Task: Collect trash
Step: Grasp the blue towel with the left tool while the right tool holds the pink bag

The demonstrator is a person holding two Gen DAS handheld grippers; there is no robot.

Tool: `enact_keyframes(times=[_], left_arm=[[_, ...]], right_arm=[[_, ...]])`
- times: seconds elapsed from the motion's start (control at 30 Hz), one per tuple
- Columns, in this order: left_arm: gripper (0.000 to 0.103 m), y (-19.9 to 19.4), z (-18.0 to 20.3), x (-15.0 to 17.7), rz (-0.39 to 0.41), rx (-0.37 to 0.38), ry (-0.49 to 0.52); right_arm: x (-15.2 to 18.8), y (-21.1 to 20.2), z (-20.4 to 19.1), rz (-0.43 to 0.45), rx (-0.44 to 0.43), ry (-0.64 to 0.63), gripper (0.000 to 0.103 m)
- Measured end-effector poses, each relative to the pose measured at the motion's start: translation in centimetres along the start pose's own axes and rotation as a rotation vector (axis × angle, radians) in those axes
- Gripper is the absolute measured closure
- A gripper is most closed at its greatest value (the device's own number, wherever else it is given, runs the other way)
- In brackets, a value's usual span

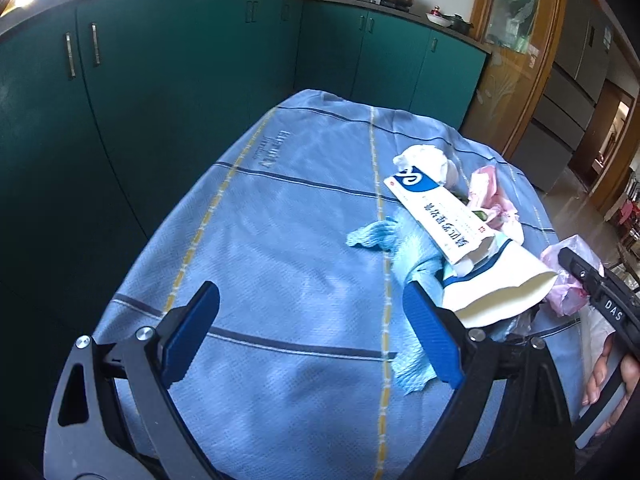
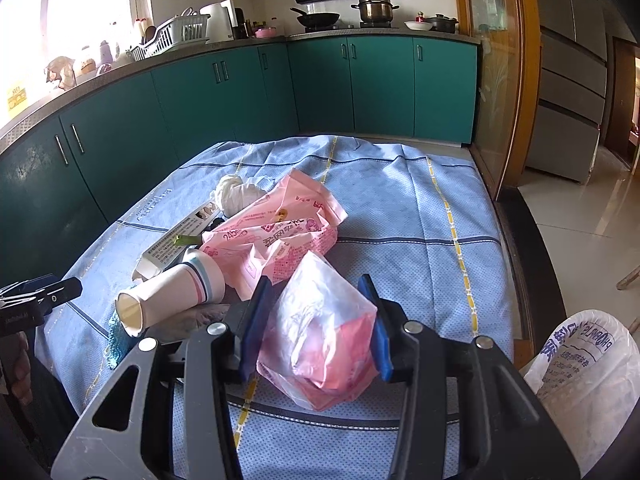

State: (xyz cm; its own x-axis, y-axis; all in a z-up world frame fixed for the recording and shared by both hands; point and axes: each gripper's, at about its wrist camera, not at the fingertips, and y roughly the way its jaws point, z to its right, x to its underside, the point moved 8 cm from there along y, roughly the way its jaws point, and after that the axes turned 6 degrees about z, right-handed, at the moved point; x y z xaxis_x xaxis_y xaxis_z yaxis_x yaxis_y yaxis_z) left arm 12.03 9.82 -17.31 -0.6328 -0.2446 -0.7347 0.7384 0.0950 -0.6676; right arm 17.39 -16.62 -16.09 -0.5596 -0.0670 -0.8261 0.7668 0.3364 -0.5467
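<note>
My right gripper (image 2: 318,292) is shut on a crumpled clear and pink plastic bag (image 2: 320,340) above the blue tablecloth (image 2: 400,216). To its left lie a tipped paper cup (image 2: 172,296), a white carton (image 2: 176,236), a large pink wrapper (image 2: 272,232) and a white tissue ball (image 2: 236,194). My left gripper (image 1: 312,324) is open and empty over bare cloth. To its right lie the paper cup (image 1: 504,288), the carton (image 1: 436,208), a blue rag (image 1: 404,256), the tissue ball (image 1: 428,160) and the pink wrapper (image 1: 492,196).
A white printed trash bag (image 2: 584,376) stands open at the lower right, beside the table. Teal kitchen cabinets (image 2: 224,96) run behind and to the left. A wooden-framed glass door (image 2: 496,80) and a grey fridge (image 2: 572,80) are at the right.
</note>
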Motion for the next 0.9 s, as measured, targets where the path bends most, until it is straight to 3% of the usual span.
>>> enact_keyframes(times=[0.1,0.2,0.27,0.4,0.47,0.57,0.9], left_arm=[[0.01,0.9,1.8,0.7,-0.034,0.052,0.013],[0.013,1.9,4.1,2.1,-0.065,0.078,0.093],[0.026,2.7,5.1,2.9,-0.082,0.078,0.14],[0.032,4.0,6.0,3.7,-0.117,0.106,0.134],[0.061,3.9,6.1,3.6,-0.106,0.092,0.16],[0.089,3.4,6.1,3.8,-0.125,0.117,0.182],[0.096,-1.1,4.9,3.7,-0.068,0.105,0.287]], right_arm=[[0.1,0.2,0.0,-0.009,0.006,-0.001,0.058],[0.3,0.5,0.3,-0.023,0.016,0.007,0.058],[0.4,0.6,0.4,-0.029,0.02,0.008,0.058],[0.4,0.6,0.1,-0.029,0.015,0.001,0.058],[0.5,0.7,0.0,-0.031,0.015,-0.002,0.058],[0.5,0.8,0.1,-0.033,0.02,0.001,0.058],[0.7,1.2,0.1,-0.04,0.026,0.0,0.058]])
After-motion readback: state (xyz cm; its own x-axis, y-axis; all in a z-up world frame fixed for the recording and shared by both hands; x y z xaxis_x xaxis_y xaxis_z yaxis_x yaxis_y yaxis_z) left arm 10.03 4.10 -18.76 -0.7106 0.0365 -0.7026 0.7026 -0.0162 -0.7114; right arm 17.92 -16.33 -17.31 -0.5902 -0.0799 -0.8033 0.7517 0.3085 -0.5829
